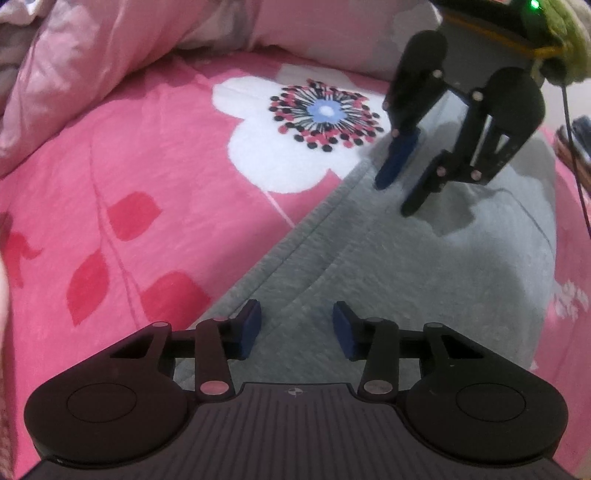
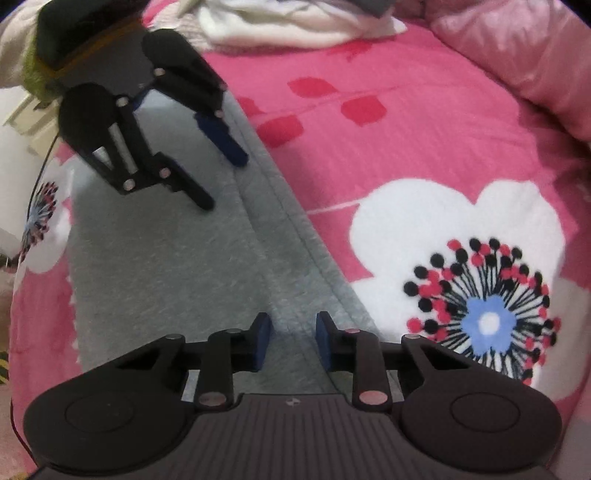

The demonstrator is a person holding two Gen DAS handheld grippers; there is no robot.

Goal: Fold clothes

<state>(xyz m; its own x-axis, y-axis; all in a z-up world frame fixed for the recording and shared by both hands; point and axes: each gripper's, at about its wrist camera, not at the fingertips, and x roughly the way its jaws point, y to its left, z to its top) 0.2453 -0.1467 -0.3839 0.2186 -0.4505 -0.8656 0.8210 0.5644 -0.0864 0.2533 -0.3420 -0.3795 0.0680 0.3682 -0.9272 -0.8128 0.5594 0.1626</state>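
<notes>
Grey garment point(image 1: 406, 280) lies flat on the pink floral bedspread point(image 1: 129, 184), its stitched hem edge running diagonally between our two tools. Left claw point(image 1: 297, 328) released, pads spread over the hem at the near end, nothing between them. Right claw point(image 2: 293, 339) also released, straddling the same seam from the opposite end; in the left view it point(image 1: 397, 195) sits with tips down near the fabric, contact unclear. We read this as the pre-grasp for a fold: both ends of one edge lined up. Next move calls for lowering, pinching the hem at both ends together, then lifting evenly so it doesn't skew. White laundry pile point(image 2: 295, 22) waits beyond.
</notes>
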